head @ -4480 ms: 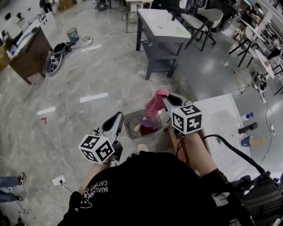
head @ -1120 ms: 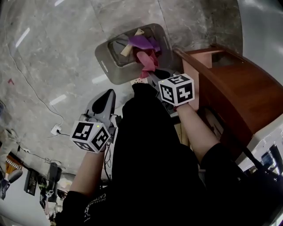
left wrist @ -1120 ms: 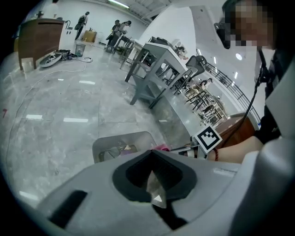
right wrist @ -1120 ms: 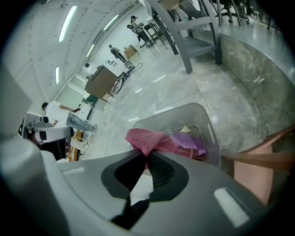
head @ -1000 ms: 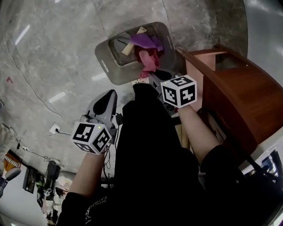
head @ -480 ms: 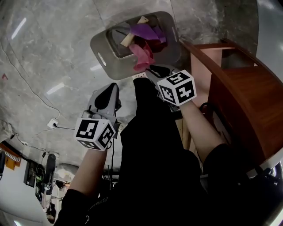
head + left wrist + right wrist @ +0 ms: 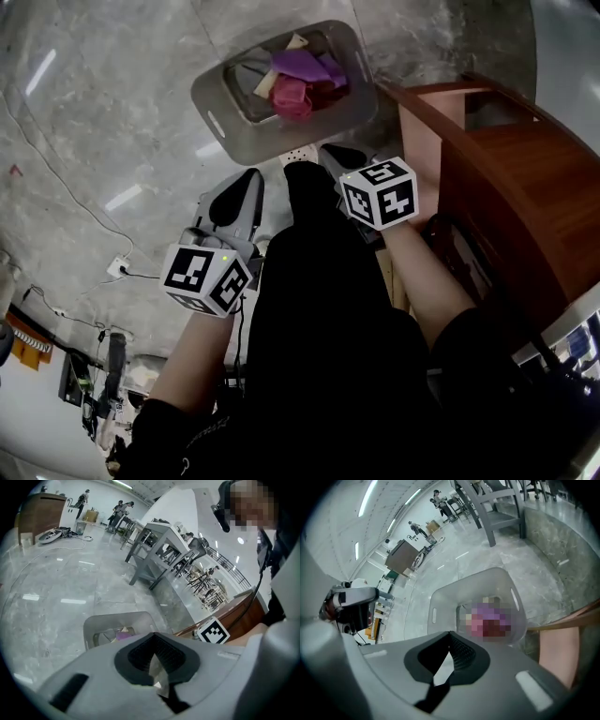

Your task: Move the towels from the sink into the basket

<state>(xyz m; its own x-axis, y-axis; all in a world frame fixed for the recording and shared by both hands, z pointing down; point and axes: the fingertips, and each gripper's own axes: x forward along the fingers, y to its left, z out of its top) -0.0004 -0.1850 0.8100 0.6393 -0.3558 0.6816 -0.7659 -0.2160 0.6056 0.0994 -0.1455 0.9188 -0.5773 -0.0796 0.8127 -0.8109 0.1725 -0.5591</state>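
Several towels [image 7: 300, 80] in basket [image 7: 217, 101]; left gripper [image 7: 246, 186], right gripper [image 7: 336, 157], jaws together.

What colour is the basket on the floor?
The basket is grey, seen best in the head view.

I see the grey basket [image 7: 211, 94] standing on the floor. A crumpled pink towel [image 7: 289, 96] lies inside it, touching a purple towel [image 7: 302, 64] and a tan towel [image 7: 265, 84].
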